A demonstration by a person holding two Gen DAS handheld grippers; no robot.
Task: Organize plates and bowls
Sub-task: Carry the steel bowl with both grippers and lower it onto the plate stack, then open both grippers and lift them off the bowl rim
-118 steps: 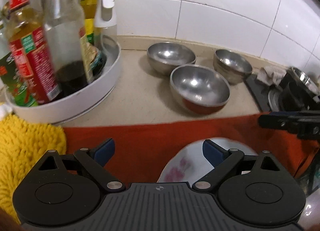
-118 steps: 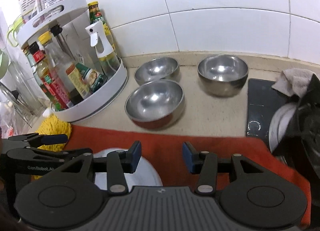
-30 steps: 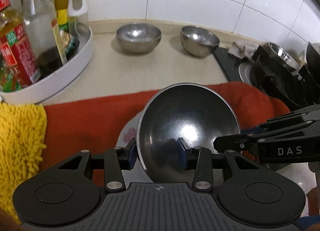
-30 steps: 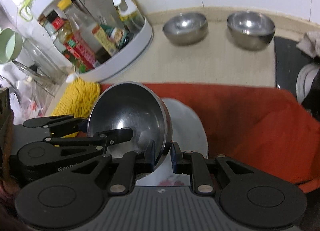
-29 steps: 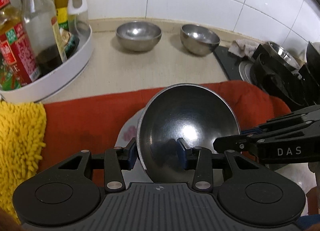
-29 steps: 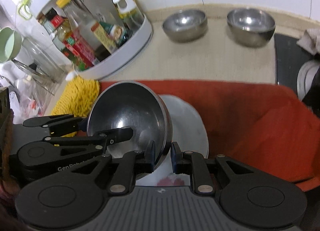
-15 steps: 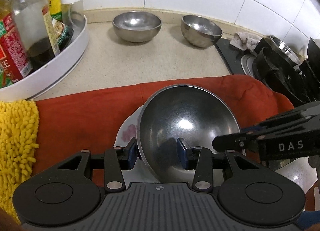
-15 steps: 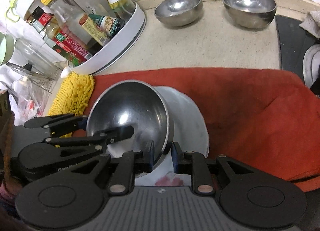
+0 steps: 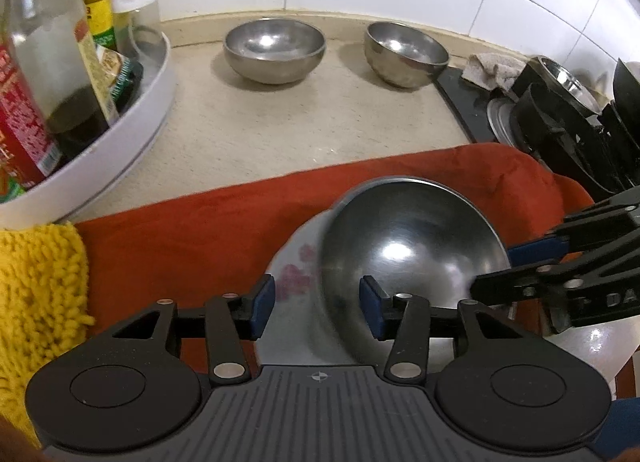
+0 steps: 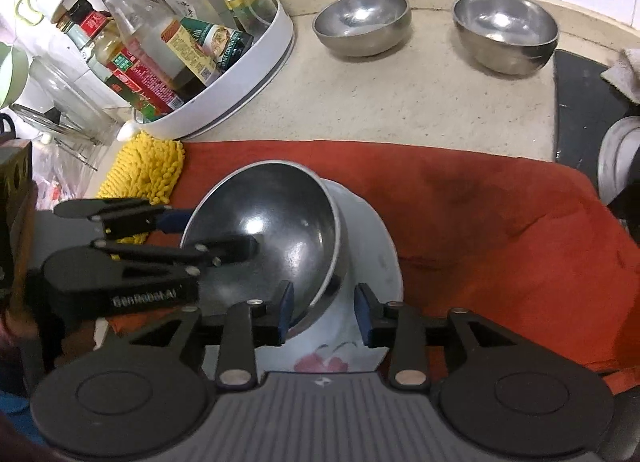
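On the plate (image 10: 372,246), which lies on the red cloth (image 10: 500,230) at the near table edge, the bowl (image 10: 272,230) sits tilted, one side of its rim raised. Both claws have their jaws parted wide, with the rim between them: the left claw (image 9: 317,308) straddles the bowl's near-left rim, one finger inside, one outside, and the right claw (image 10: 324,312) straddles its near-right rim likewise. Neither grips (gaps show on both sides of the metal).

The step in hand seems to be letting the bowl settle on the plate. To do it well, each claw should draw straight back along its own fingers, without nudging the rim, so the bowl rocks level and comes to rest near the plate's middle instead of sliding off toward the cloth. Steel on glazed china is likely slippery; slow withdrawal is wiser.

Beyond the plate, two more bowls (image 10: 362,24) wait by the tiled wall, well apart from it, apparently next to be gathered. To the plate's left stand a yellow mop pad (image 10: 146,166) and a white turntable (image 10: 240,86) crowded with bottles; to its right, a dark cooktop (image 10: 580,110) and a rag (image 9: 494,68). The bare table between plate and far bowls leaves the reach open; the turntable's bottles are the nearest thing to knock.
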